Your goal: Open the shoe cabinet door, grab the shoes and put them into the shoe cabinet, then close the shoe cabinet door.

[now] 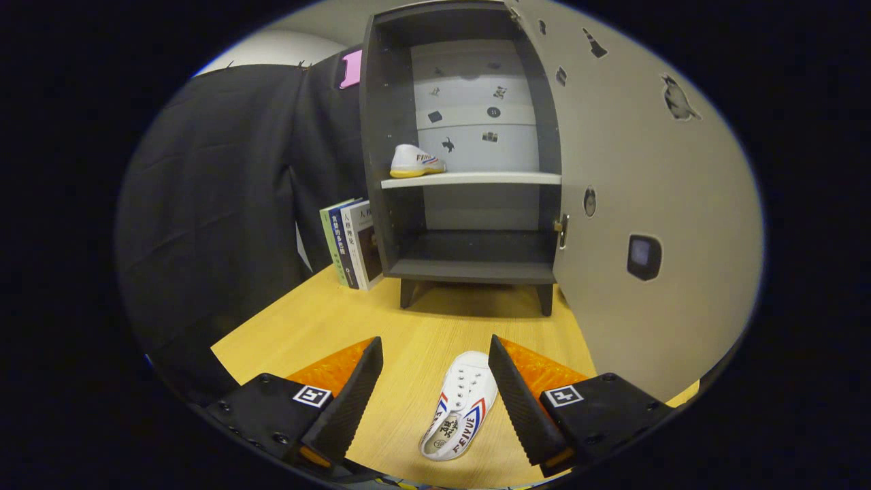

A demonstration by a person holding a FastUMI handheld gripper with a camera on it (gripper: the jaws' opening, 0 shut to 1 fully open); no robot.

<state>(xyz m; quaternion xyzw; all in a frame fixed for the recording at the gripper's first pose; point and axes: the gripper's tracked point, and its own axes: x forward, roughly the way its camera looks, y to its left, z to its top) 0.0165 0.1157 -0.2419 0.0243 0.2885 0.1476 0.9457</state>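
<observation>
The dark shoe cabinet (pixel 469 269) stands on the wooden table with its pale door (pixel 639 204) swung wide open to the right. One white shoe (pixel 416 162) rests on the left part of the cabinet's white middle shelf (pixel 490 179). A second white shoe (pixel 461 407) with red and blue stripes lies on the table between my fingers, close to the right finger (pixel 520 405). My gripper (pixel 435 350) is open above it, fingers apart and not touching the shoe.
Several books (pixel 352 243) stand upright against the cabinet's left side. Black cloth hangs behind and to the left. The cabinet's bottom compartment (pixel 476 248) holds nothing. The open door stands along the right of the table (pixel 326 327).
</observation>
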